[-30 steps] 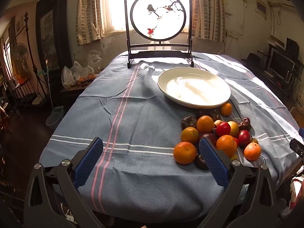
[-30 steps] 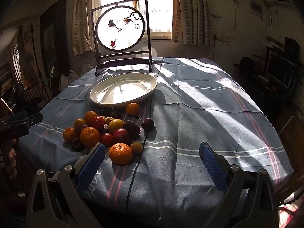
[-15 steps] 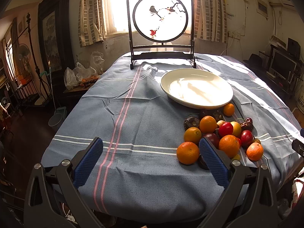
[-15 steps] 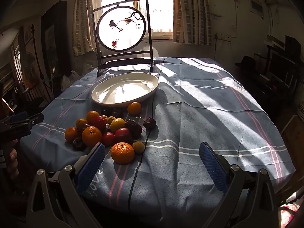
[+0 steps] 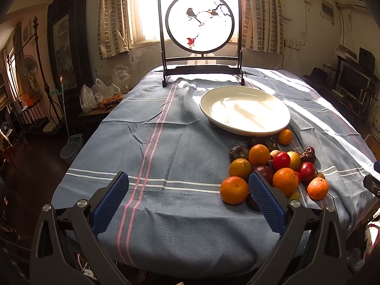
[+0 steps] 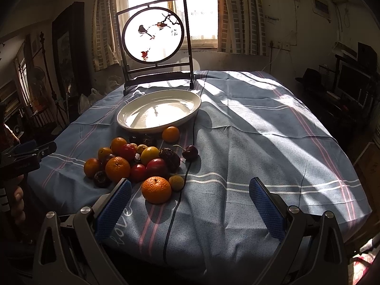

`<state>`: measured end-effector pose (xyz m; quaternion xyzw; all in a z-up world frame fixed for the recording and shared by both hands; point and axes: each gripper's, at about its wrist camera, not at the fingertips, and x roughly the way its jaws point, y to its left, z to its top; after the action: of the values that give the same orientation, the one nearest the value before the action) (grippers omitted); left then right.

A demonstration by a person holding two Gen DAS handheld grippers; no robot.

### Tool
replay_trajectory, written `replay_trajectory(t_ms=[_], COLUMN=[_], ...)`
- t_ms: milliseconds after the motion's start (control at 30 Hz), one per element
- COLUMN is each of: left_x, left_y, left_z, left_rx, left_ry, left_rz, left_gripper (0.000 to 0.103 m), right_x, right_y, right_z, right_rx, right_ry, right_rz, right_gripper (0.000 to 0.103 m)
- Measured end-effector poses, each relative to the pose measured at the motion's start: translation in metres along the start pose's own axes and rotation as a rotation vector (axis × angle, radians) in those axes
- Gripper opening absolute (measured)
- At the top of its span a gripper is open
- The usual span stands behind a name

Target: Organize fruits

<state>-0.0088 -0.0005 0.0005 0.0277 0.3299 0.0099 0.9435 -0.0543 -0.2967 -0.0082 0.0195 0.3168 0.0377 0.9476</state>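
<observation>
A pile of fruit (image 5: pixel 273 166) lies on the blue striped tablecloth: oranges, red plums, dark fruits and a yellow one. It also shows in the right wrist view (image 6: pixel 137 159). An empty white plate (image 5: pixel 244 109) stands just behind the pile; the right wrist view shows the plate (image 6: pixel 159 111) too. My left gripper (image 5: pixel 187 201) is open and empty at the table's near edge, left of the pile. My right gripper (image 6: pixel 190 204) is open and empty, with one orange (image 6: pixel 156 189) just ahead of its left finger.
A dark framed round screen with painted birds (image 5: pixel 200 35) stands at the table's far end. A thin black cord (image 6: pixel 187 166) runs across the cloth past the fruit. A side table with plastic bags (image 5: pixel 102 95) is to the left. A shelf with a monitor (image 5: pixel 351 83) stands right.
Both grippers have moved slightly forward and tilted up over the table edge. The fruit and plate have not moved. Both stay open.
</observation>
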Motion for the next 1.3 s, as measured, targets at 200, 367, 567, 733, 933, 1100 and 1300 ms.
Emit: replay_trajectory(t_ms=[200,367,567,733,933,1100,1300], left_x=[-0.0006,-0.0013,-0.0027,-0.0028,-0.0036,-0.0033,-0.0033], left_y=[-0.0002,-0.0006,-0.0015,-0.0020,-0.0020,-0.0018,-0.0019], left_z=[-0.0005,-0.0005,-0.0010,-0.0007,-0.0002,-0.0002,-0.0001], left_rx=[-0.001,0.000,0.003,0.004,0.006,0.004,0.005], left_ry=[0.000,-0.001,-0.002,-0.003,-0.004,-0.003,-0.004], left_rz=[-0.001,-0.001,-0.001,-0.002,-0.001,-0.002,-0.002], left_gripper=[0.099,0.099,0.099,0.099,0.099,0.099,0.099], right_x=[0.0018,0.0026,0.0044,0.0045,0.0049,0.0041,0.0044], right_y=[0.0000,-0.0001,-0.0038,-0.0036,-0.0039,-0.0031,-0.0022], right_z=[-0.0010,-0.0008,0.0004,0.0008,0.0001,0.0000,-0.0007], right_rx=[0.010,0.011,0.019,0.016,0.022,0.016,0.014], right_ry=[0.008,0.009,0.018,0.015,0.021,0.015,0.015], right_rz=[0.004,0.008,0.015,0.018,0.019,0.020,0.021], right_gripper=[0.100,0.100,0.100,0.099,0.100,0.100,0.100])
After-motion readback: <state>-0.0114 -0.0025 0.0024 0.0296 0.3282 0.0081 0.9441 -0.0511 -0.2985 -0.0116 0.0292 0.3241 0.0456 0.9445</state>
